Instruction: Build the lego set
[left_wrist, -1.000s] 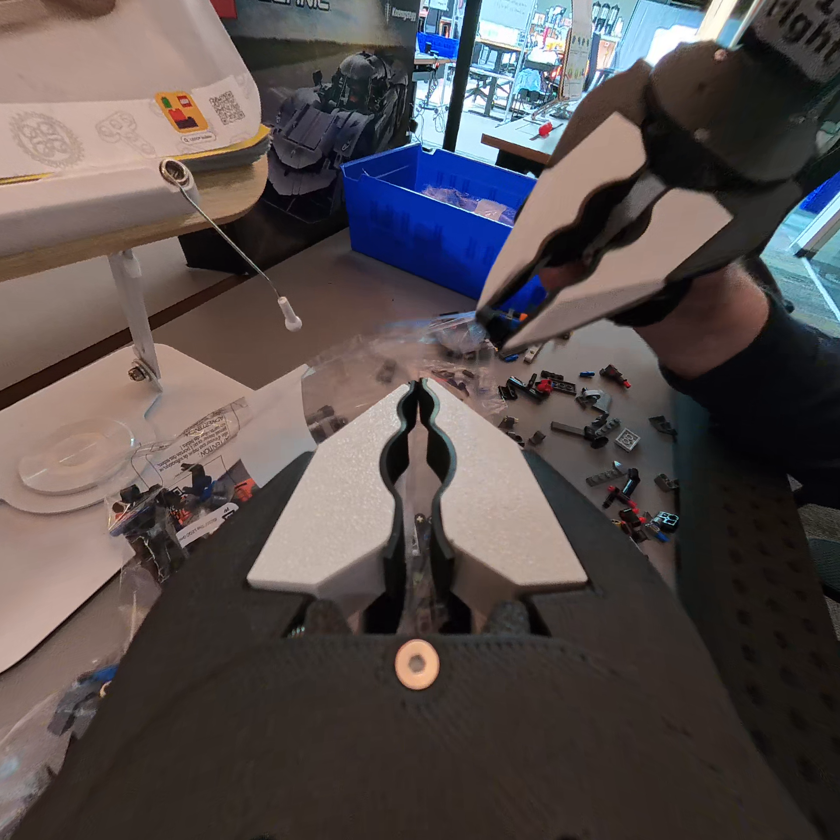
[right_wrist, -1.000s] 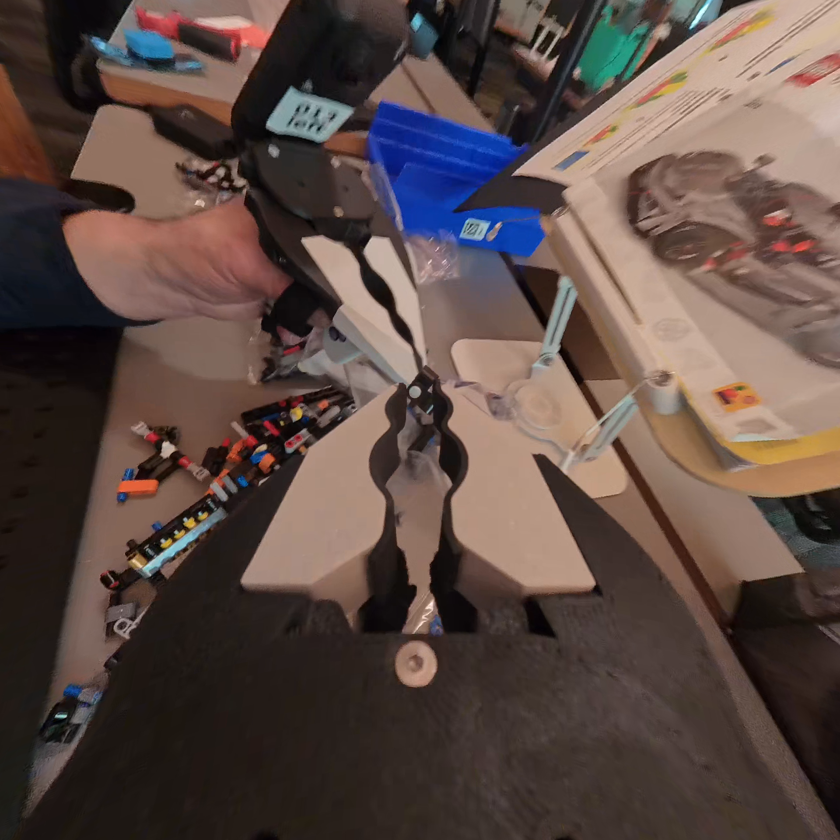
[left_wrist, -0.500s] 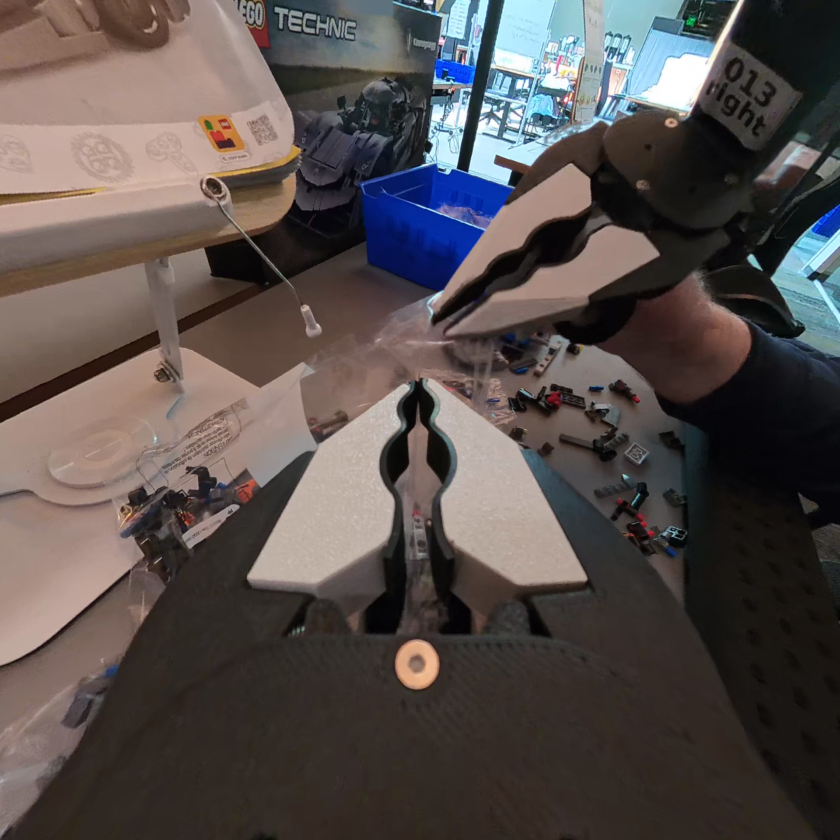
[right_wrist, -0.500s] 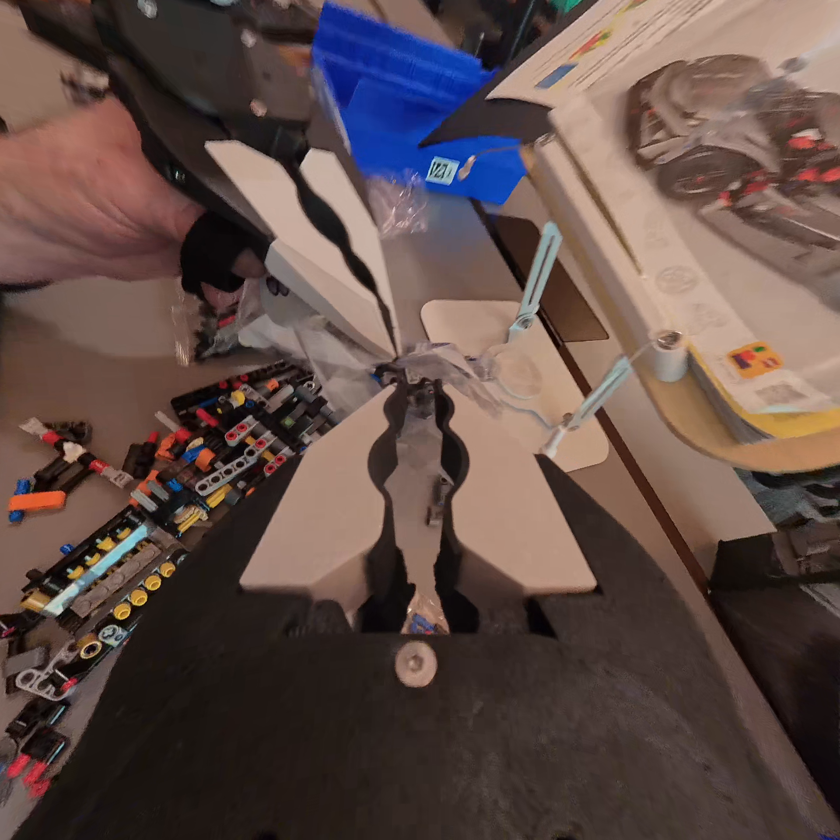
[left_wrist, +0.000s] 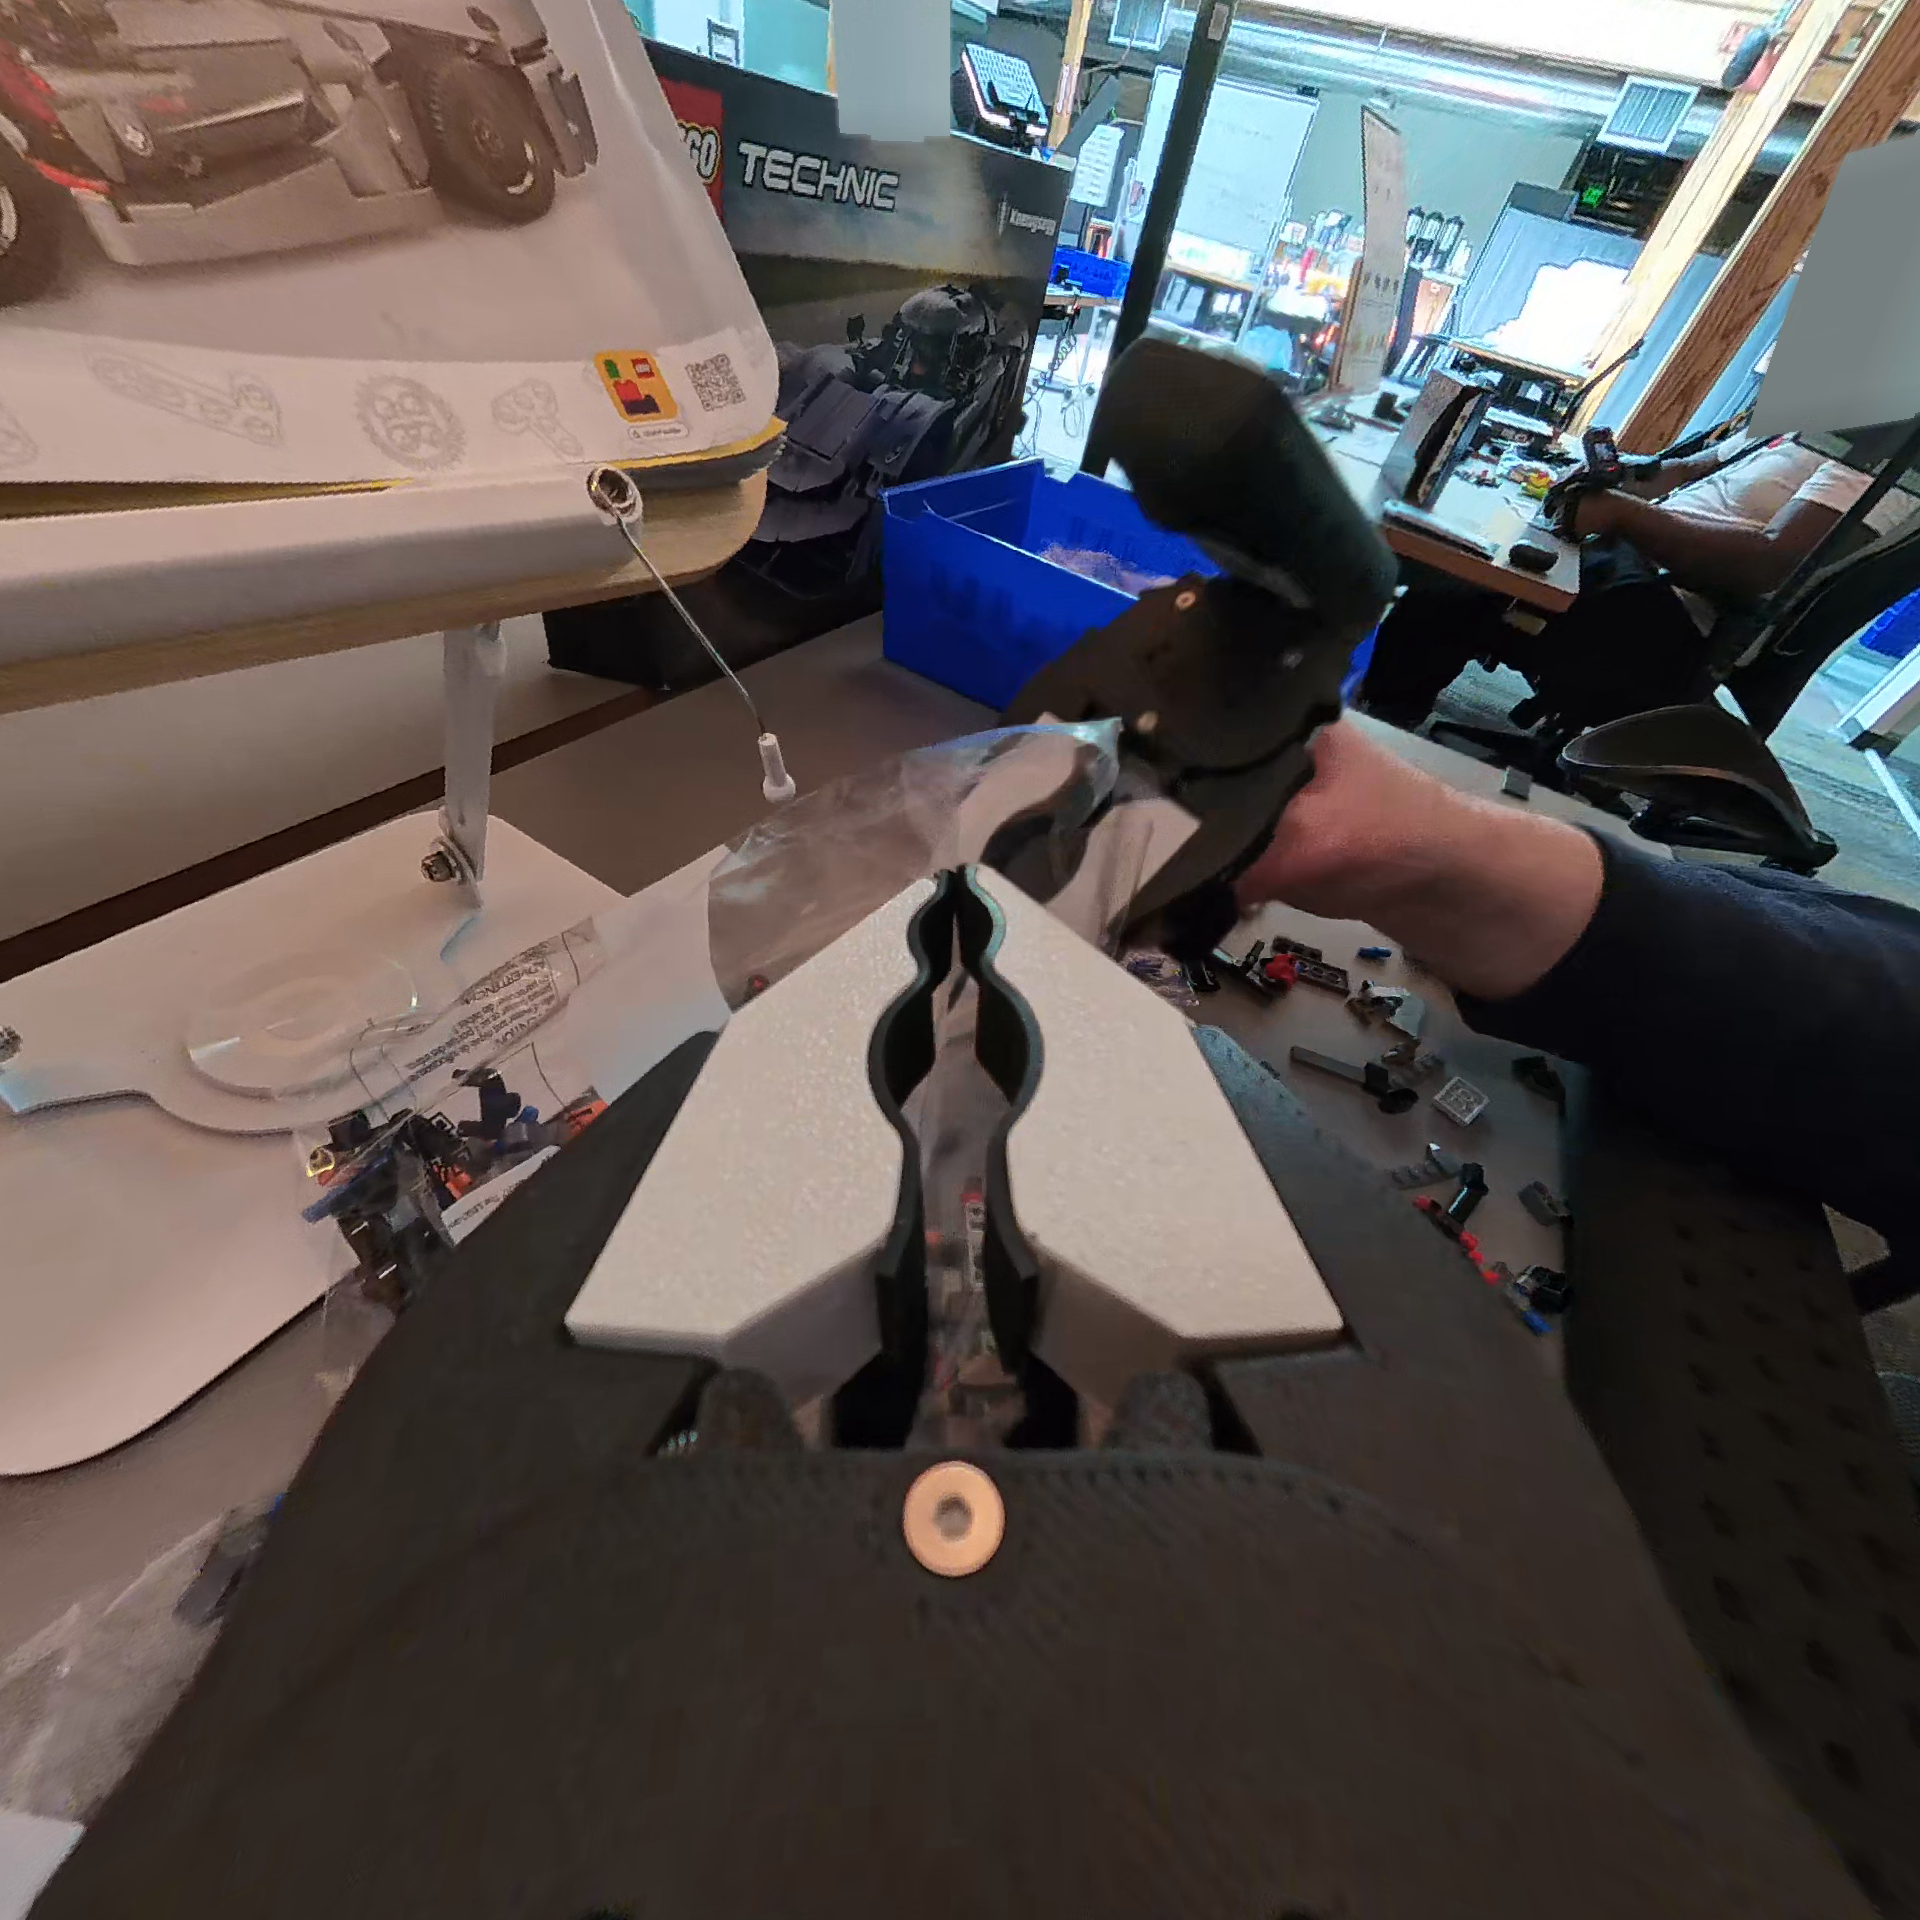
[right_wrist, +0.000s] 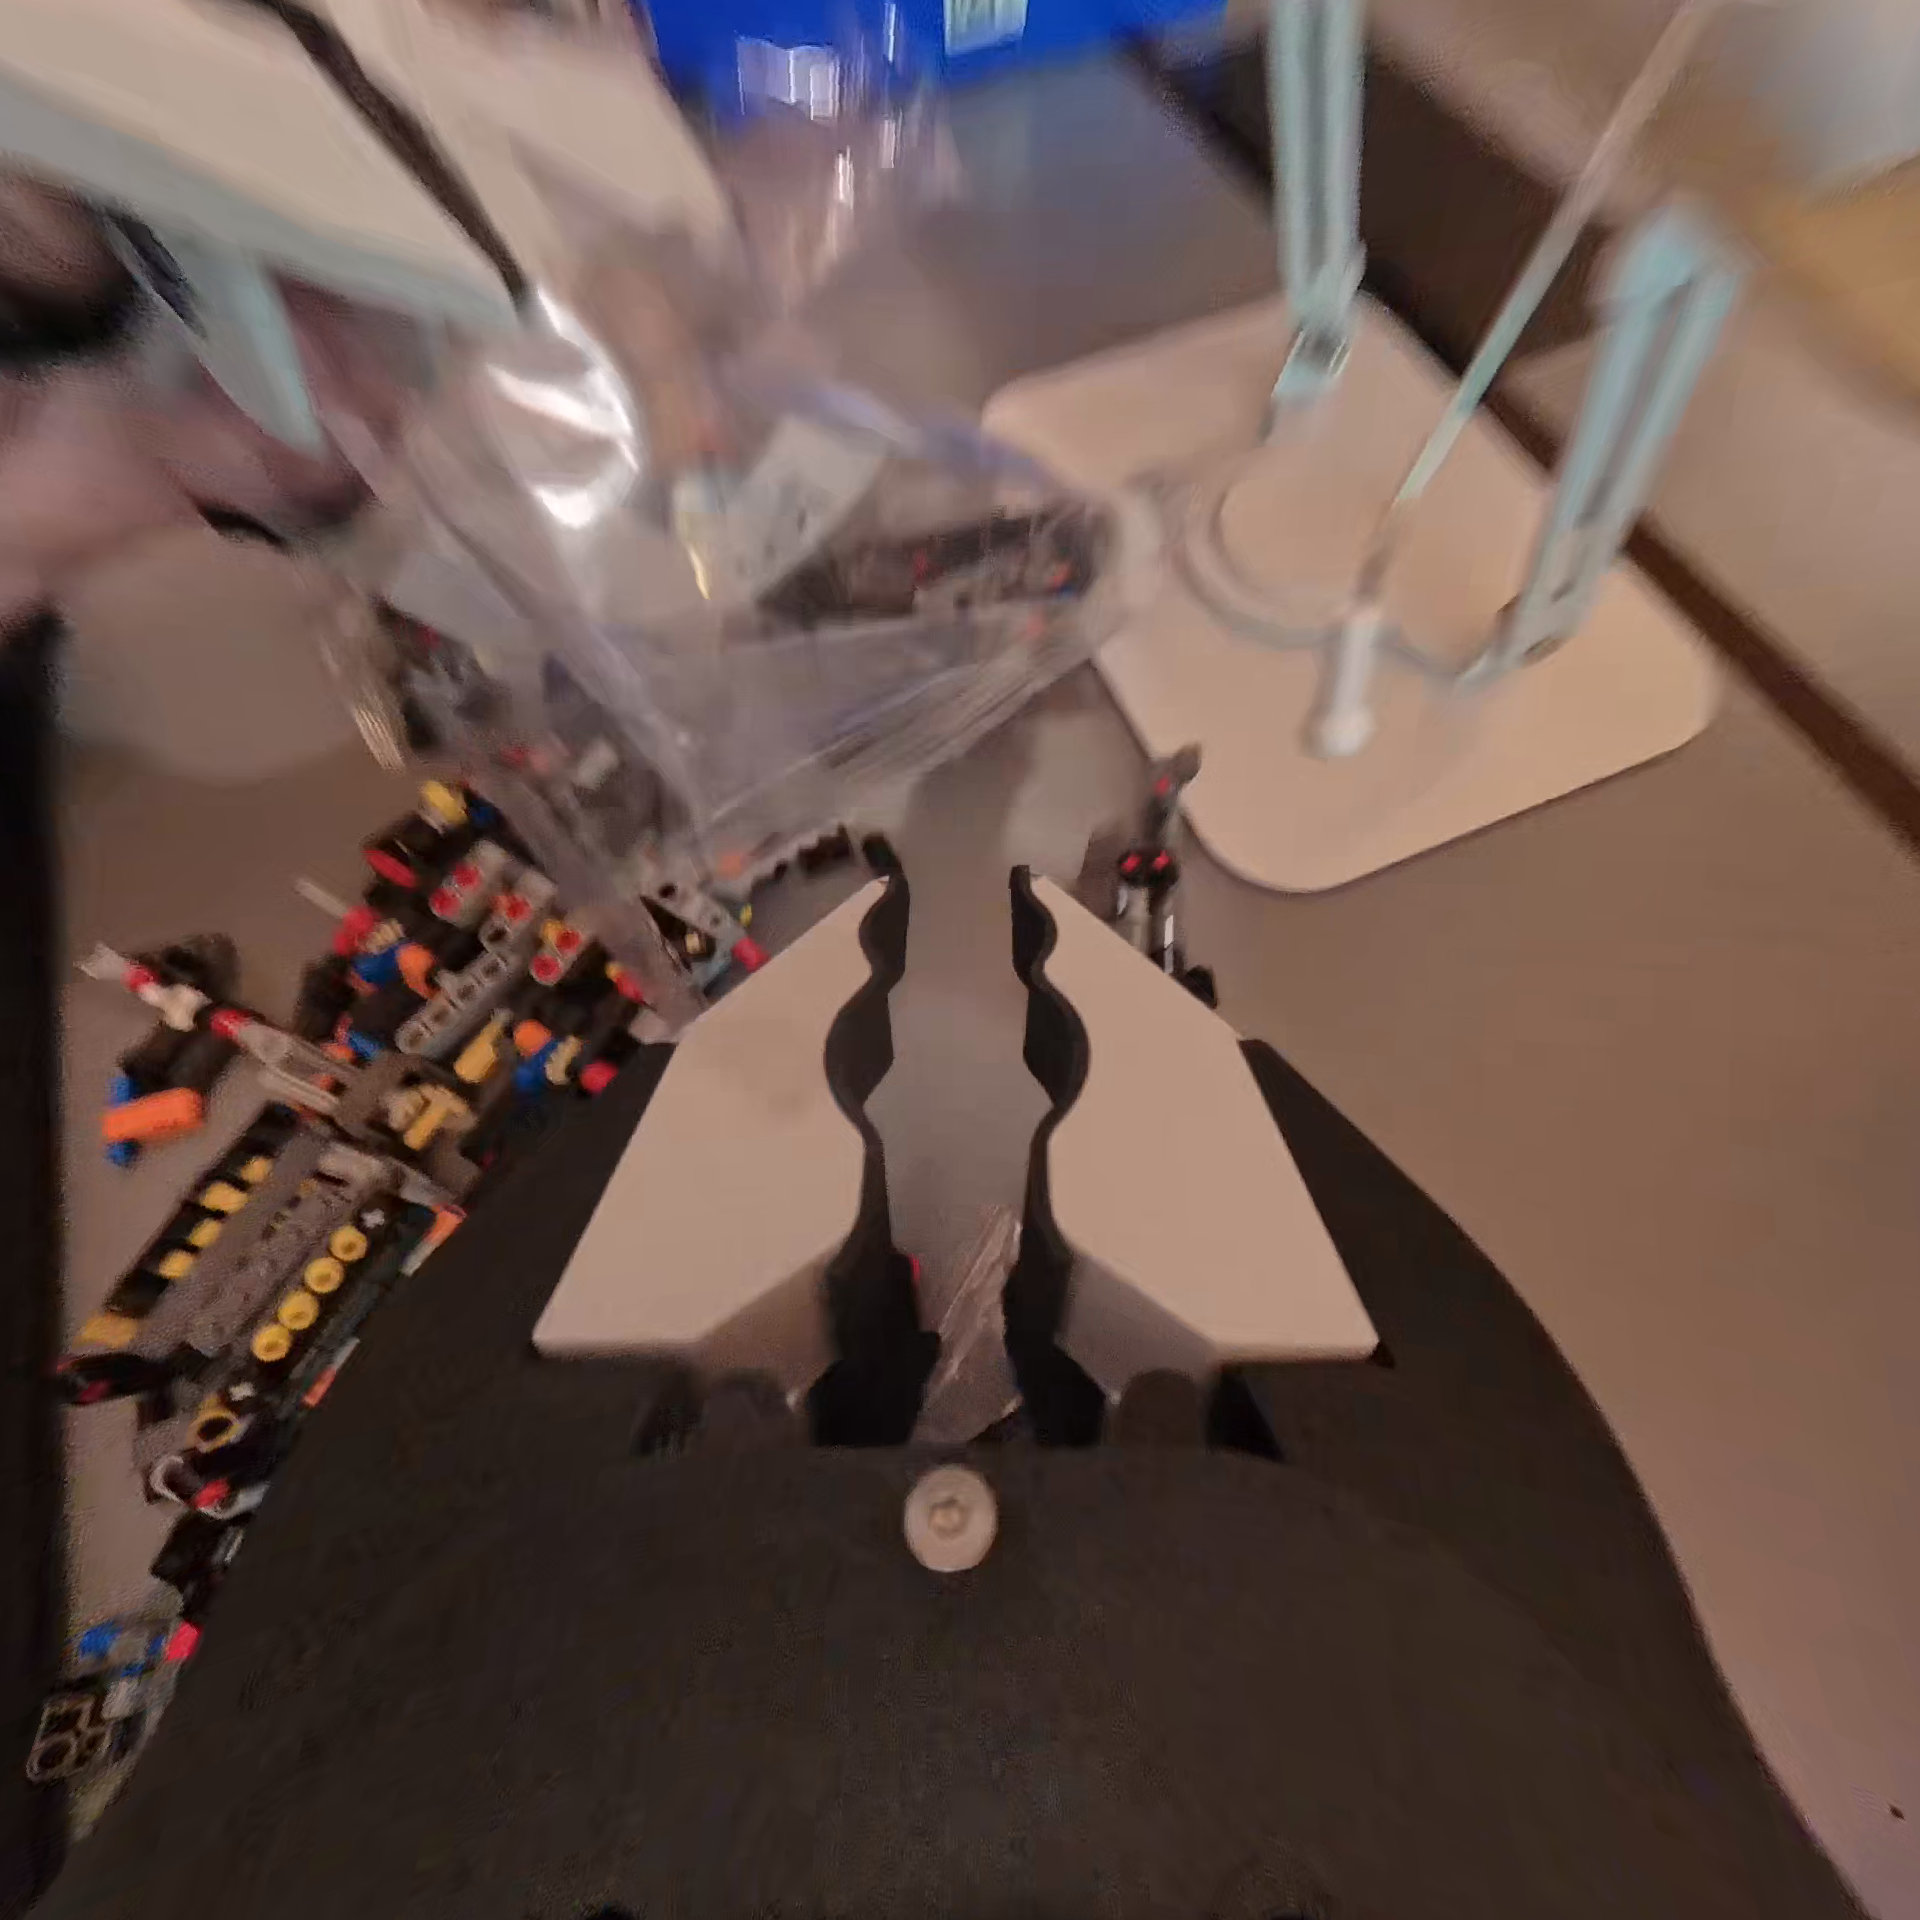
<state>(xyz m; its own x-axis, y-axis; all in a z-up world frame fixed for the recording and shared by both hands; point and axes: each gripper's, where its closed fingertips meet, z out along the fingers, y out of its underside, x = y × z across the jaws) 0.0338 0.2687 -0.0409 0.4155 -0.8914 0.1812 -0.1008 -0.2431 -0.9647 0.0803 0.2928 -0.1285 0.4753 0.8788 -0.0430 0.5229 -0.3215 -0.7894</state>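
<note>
Change: right gripper (right_wrist: 958, 894) has let go of the plastic bag (right_wrist: 727, 582). Half a second ago its fingers were pinched on the bag top; now they stand apart with bare worktop (right_wrist: 1558, 1039) showing between them.
Right fingers: open, holding nothing. Only a scrap of clear film sits low in the gap, near the pivot.
Left gripper (left_wrist: 958, 883): fingers closed, tips touching, pinching the plastic bag film; clear plastic runs down the slot between them. Same grip as a second ago.
Bag place: hangs centre frame in the left wrist view (left_wrist: 852, 831), just above the left fingertips; in the right wrist view it fills the upper middle, blurred, with dark small parts inside.
Right gripper from the left wrist view: centre right (left_wrist: 1049, 873), partly behind the film, held by a hand (left_wrist: 1423, 862).
Loose lego pieces: scattered on the worktop, lower left of the right wrist view (right_wrist: 343, 1091) and right middle of the left wrist view (left_wrist: 1382, 1060).
Second bag (left_wrist: 416, 1132): unopened by the look of it, left middle, lying on the white stand base (left_wrist: 156, 1299).
Instruction booklet (left_wrist: 312, 260): upper left, on the stand.
Blue bin (left_wrist: 987, 592): upper centre, behind the bag.
Meaning: the tear pull looks finished or abandoned; cannot tell whether the bag is open, too blurred.
Task stage: early; parts are being unpacked and no building is in hand.
Next, likely: re-grip the bag or tip it out over the pile.
Risk: small parts may spill off the worktop edge.
</note>
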